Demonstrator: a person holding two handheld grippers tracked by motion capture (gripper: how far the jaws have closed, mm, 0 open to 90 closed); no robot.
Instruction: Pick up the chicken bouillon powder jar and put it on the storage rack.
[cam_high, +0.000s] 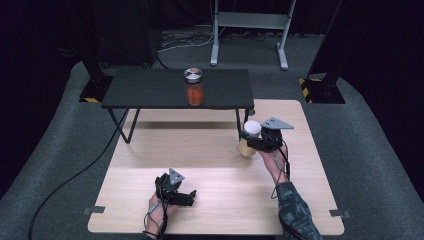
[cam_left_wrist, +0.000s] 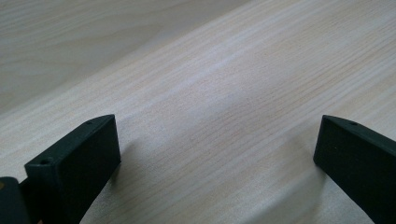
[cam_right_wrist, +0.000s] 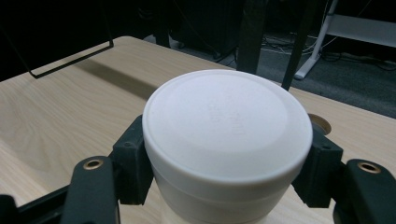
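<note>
White-lidded jar (cam_right_wrist: 227, 135) upright, lid up, clamped in right tool (cam_high: 256, 139), left tool (cam_high: 181, 196) wide open, empty.

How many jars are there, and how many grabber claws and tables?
Jars: 2, the orange jar and the white-lidded jar
Grippers: 2, the left gripper and the right gripper
Tables: 2, the wooden table and the black shelf
Total: 6

A shelf (cam_high: 150, 90) stands across the far end of the table (cam_high: 215, 200), with a jar (cam_high: 194, 86) on it. Before the shelf's right end is a white-lidded jar (cam_high: 249, 138) in the right gripper (cam_high: 250, 139). The left gripper (cam_high: 187, 197) lies nearer, well before the shelf, on the table
</note>
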